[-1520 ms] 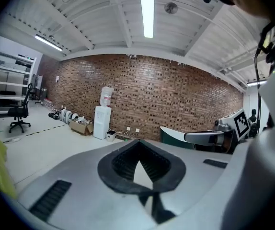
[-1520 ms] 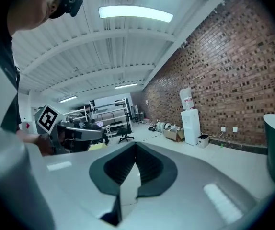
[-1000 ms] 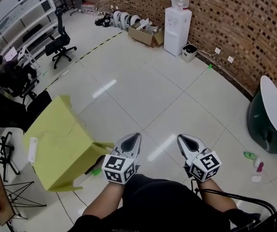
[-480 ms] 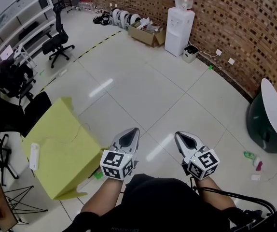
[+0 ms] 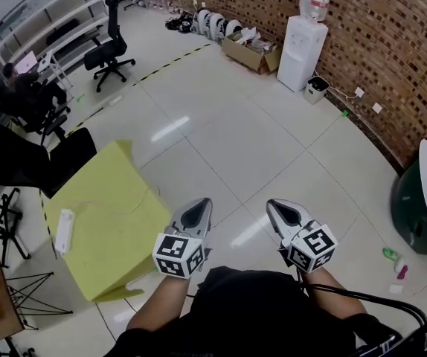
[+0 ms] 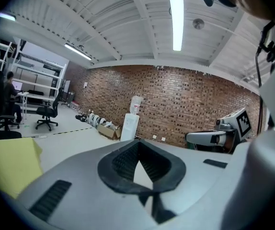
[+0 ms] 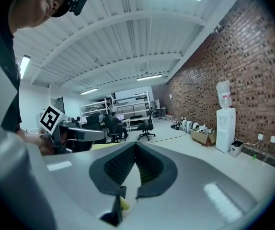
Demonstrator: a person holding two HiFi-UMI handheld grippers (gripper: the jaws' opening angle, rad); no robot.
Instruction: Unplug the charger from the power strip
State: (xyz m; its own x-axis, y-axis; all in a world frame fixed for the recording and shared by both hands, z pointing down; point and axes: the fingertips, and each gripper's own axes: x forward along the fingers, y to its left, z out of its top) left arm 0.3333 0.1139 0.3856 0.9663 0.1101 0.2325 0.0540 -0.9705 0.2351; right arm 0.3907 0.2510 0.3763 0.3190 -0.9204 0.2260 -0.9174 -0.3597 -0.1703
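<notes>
A white power strip (image 5: 64,230) lies on the left part of a yellow table (image 5: 117,233) at the left of the head view. A thin cable (image 5: 117,205) runs across the tabletop; I cannot make out a charger. My left gripper (image 5: 201,204) hangs over the floor just right of the table's corner, jaws together and nothing in them. My right gripper (image 5: 274,204) is level beside it, also shut and empty. In the left gripper view the left gripper (image 6: 138,142) points at the brick wall. In the right gripper view the right gripper (image 7: 136,143) points toward the shelves.
Black chairs (image 5: 20,158) and a stand (image 5: 20,296) crowd the table's left side. An office chair (image 5: 109,50), a cardboard box (image 5: 247,50) and a water dispenser (image 5: 301,42) stand far off by the brick wall. A dark round stand with a white top (image 5: 422,207) is at right.
Both grippers have travelled level across the room side by side, still shut. The yellow table with the power strip now sits closer to the left gripper in the head view.
</notes>
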